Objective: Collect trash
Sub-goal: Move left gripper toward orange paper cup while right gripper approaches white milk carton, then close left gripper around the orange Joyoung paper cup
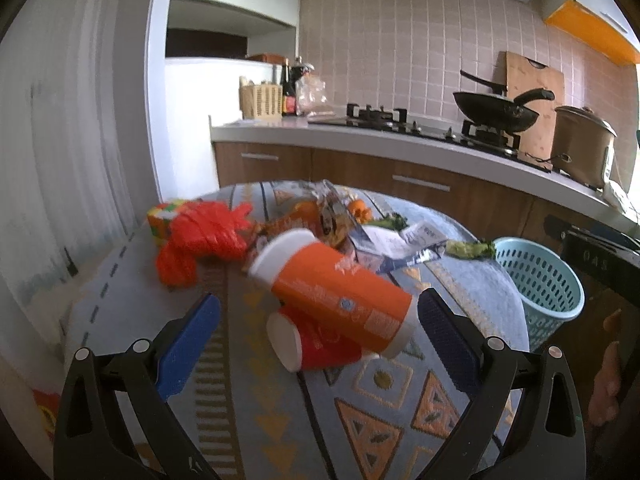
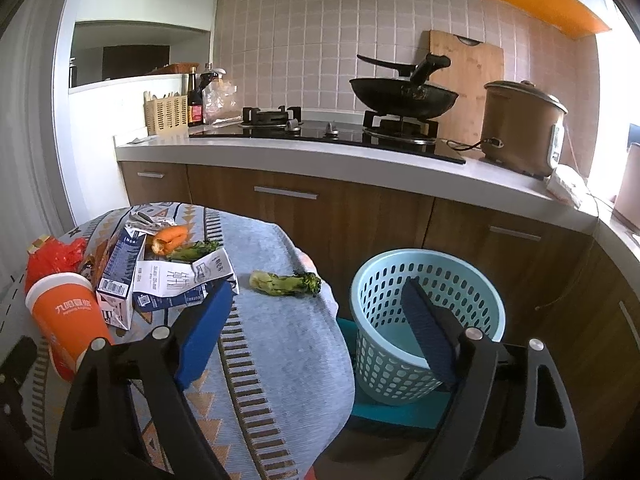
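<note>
Trash lies on a patterned tablecloth (image 1: 384, 420). An orange paper cup (image 1: 332, 288) lies tilted on a red cup (image 1: 312, 346), both between the spread fingers of my open left gripper (image 1: 320, 312), which touches neither. Behind them are a red plastic bag (image 1: 204, 236), flattened cartons (image 2: 120, 276), a carrot (image 2: 170, 239) and broccoli stems (image 2: 286, 283). My right gripper (image 2: 320, 300) is open and empty, above the table's right edge, with the light blue basket (image 2: 428, 320) behind its right finger. The orange cup also shows in the right wrist view (image 2: 66, 320).
The basket (image 1: 540, 280) stands on a teal stool (image 2: 400, 412) right of the table. Behind runs a counter (image 2: 320, 152) with a stove, a wok (image 2: 404, 96), a rice cooker (image 2: 520, 128) and bottles. A white wall is at the left.
</note>
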`<action>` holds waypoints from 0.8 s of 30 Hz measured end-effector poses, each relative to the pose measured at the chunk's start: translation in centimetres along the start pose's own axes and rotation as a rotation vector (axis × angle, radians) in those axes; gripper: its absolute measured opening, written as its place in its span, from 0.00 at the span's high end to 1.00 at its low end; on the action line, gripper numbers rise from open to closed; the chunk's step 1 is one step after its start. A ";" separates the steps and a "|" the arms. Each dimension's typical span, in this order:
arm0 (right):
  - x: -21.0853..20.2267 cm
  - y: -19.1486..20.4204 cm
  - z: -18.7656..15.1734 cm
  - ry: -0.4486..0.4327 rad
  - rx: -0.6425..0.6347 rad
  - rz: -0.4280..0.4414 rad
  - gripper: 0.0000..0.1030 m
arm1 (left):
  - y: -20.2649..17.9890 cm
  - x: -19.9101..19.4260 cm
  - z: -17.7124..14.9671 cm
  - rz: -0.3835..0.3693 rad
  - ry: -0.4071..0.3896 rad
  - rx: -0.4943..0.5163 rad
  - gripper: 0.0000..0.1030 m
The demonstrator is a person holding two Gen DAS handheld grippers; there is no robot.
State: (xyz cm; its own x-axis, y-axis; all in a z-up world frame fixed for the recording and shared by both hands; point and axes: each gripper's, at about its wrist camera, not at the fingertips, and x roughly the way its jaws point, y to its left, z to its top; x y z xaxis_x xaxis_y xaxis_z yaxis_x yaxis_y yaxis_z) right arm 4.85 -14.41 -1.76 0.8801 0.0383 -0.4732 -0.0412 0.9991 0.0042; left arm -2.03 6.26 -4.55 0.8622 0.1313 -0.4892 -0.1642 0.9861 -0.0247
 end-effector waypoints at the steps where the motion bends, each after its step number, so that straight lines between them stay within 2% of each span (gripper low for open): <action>1: 0.3 0.0 -0.2 0.007 0.001 0.003 0.22 | -0.1 0.3 -0.2 -0.008 0.009 -0.003 0.07; 6: 1.3 -0.2 -0.7 0.038 0.015 0.016 0.22 | -1.3 1.7 -0.6 -0.060 0.057 0.020 0.07; 11: 1.5 -0.7 -1.0 0.046 0.024 0.008 0.22 | -4.1 4.2 -1.8 0.039 0.113 0.144 0.08; 13: 1.6 -0.9 -1.0 0.048 0.029 0.004 0.22 | -3.7 4.7 -1.9 0.054 0.127 0.148 0.12; 20: 2.1 -1.1 -1.1 0.060 0.034 0.003 0.22 | 2.0 3.9 -0.9 0.094 0.115 0.026 0.13; 24: 2.4 -0.3 -1.3 0.074 0.020 0.014 0.22 | 6.5 3.9 -0.8 0.150 0.134 -0.047 0.13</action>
State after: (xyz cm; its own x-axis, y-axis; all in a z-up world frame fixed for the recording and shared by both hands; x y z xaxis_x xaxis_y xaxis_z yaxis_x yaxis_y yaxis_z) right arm 6.37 -14.62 -4.04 0.8420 0.0512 -0.5370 -0.0428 0.9987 0.0282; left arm -0.15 13.10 -7.29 0.7557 0.2585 -0.6017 -0.3110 0.9503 0.0176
